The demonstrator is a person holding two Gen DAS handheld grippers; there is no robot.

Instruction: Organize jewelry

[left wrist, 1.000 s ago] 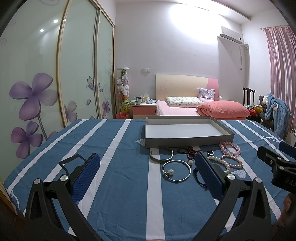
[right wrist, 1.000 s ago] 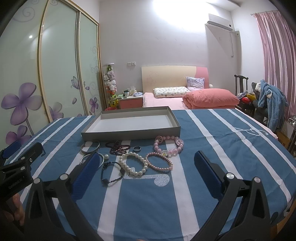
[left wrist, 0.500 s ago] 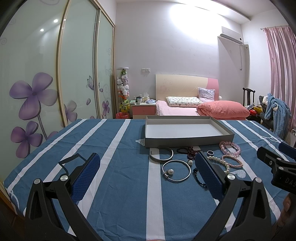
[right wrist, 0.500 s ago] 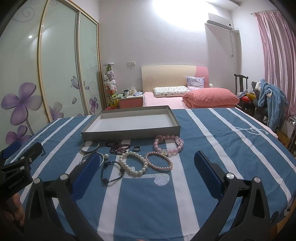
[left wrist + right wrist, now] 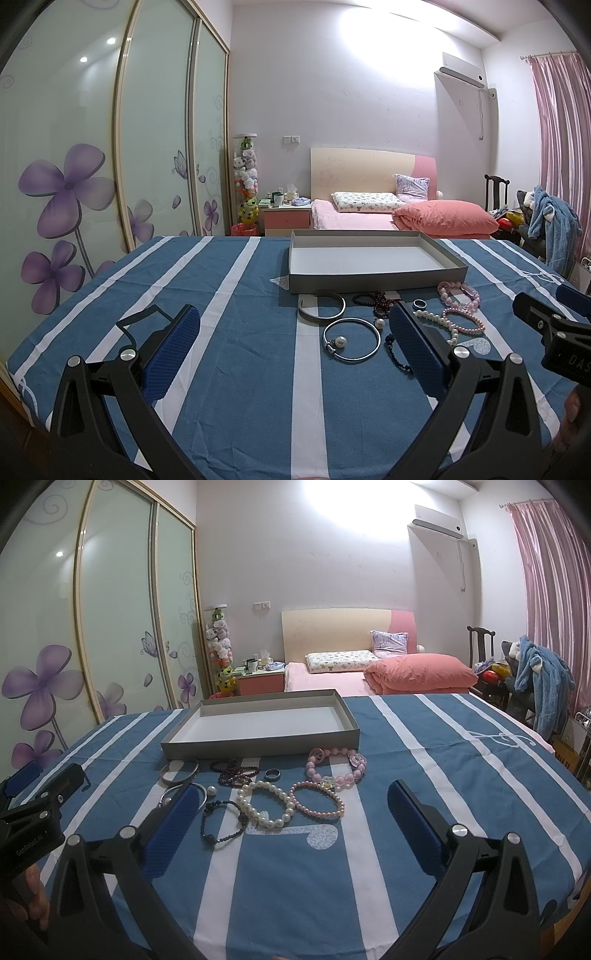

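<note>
An empty grey tray (image 5: pixel 373 281) (image 5: pixel 258 746) stands on the blue striped cloth. In front of it lie a silver cuff (image 5: pixel 321 305), a thin silver bangle with a pearl (image 5: pixel 351 339), dark red beads (image 5: pixel 233 771), a dark ring (image 5: pixel 272 774), a white pearl bracelet (image 5: pixel 266 804), two pink bead bracelets (image 5: pixel 334 767) (image 5: pixel 317 799) and a dark bead bracelet (image 5: pixel 221 823). My left gripper (image 5: pixel 291 352) is open and empty, near the bangle. My right gripper (image 5: pixel 291 829) is open and empty, just short of the bracelets.
The table (image 5: pixel 461 775) has a blue cloth with white stripes. Behind it are a bed (image 5: pixel 402 218), a nightstand (image 5: pixel 286 218), a sliding wardrobe (image 5: pixel 110 166) on the left and a chair with clothes (image 5: pixel 539 686) on the right.
</note>
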